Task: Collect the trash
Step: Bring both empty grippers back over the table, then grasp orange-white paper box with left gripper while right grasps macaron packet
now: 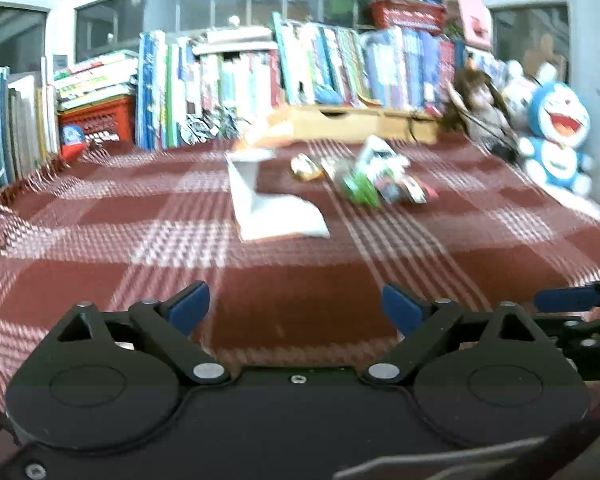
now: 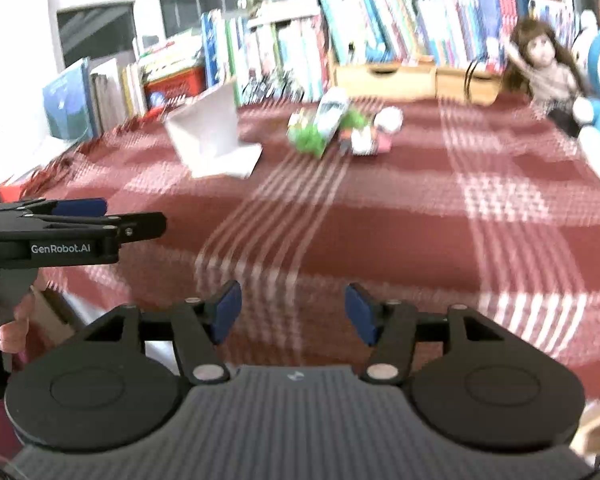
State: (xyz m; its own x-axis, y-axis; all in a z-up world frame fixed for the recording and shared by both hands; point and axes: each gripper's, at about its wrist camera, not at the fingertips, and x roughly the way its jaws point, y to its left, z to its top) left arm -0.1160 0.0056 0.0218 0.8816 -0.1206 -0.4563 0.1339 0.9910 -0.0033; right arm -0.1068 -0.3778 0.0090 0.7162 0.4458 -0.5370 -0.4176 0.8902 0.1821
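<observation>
Far on the left, by the window, stand rows of colourful books (image 1: 236, 76) and a red plastic crate (image 1: 100, 122) with more books stacked on top. In front of them a dark red and white checked cloth (image 1: 140, 216) covers the table. On the cloth, near the middle, lies a folded white paper sheet (image 1: 274, 208), one half flat and the other half standing up. Just to the right of it sits the trash: a small yellow wrapper (image 1: 306, 168), then a crumpled pile of green and white wrappers and small cartons (image 1: 374, 180), all close together. Behind the pile is a low wooden drawer box (image 1: 340, 122). To the right of that leans a doll with long brown hair (image 2: 548, 68), and in the far corner sits a blue and white cartoon cat plush toy (image 1: 556, 136). Down in front, the left gripper (image 1: 296, 310) has its blue fingers spread wide with nothing between them. The right gripper (image 2: 294, 312) is spread apart too and holds nothing. Both hang over the near part of the cloth, well apart from the trash.
</observation>
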